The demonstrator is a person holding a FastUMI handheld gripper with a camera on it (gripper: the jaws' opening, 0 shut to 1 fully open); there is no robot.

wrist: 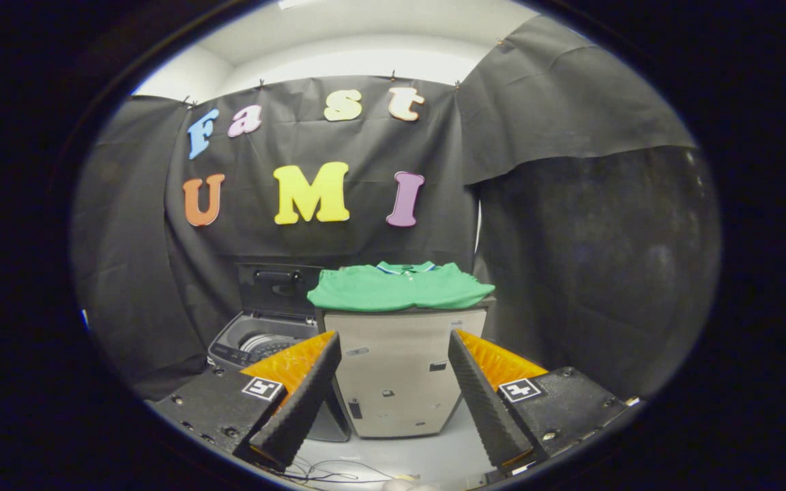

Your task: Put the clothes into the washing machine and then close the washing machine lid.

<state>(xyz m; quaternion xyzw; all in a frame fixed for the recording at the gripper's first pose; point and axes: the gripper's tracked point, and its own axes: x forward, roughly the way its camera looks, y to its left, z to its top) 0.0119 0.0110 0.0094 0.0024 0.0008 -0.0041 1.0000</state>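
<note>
Well short of the work yet. Gripper (393, 399) low centre of frame, fingers spread wide apart, nothing between them, nothing touched.

Green polo shirt (400, 286) lies folded flat on top of a pale boxy cabinet (400, 368), centre frame, beyond the fingers and well apart from them. Collar toward the back wall.

Washing machine (263, 337) sits left of the cabinet, lower-left of centre, just beside it. Its lid (277, 290) stands raised against the black cloth wall; drum opening shows below it, partly hidden behind the left finger.

Loose thin cables (328, 470) on the floor at bottom centre.

Risks, as I judge them:
- Shirt is a flat fold. A pinch on the top layer alone could let it unfold and trail, snagging on the cabinet edge or draping over the machine's rim rather than dropping in.
- Cloth left hanging over the rim would foul the lid when it comes down.
- Lid is upright and close to the cloth wall; a push from a poor angle may slip off it.
- Cabinet corner stands between shirt and drum; a low swing left could clip it.

Writing: small square coded markers on the gripper body, not readable as text. No brand legible on machine or cabinet.
</note>
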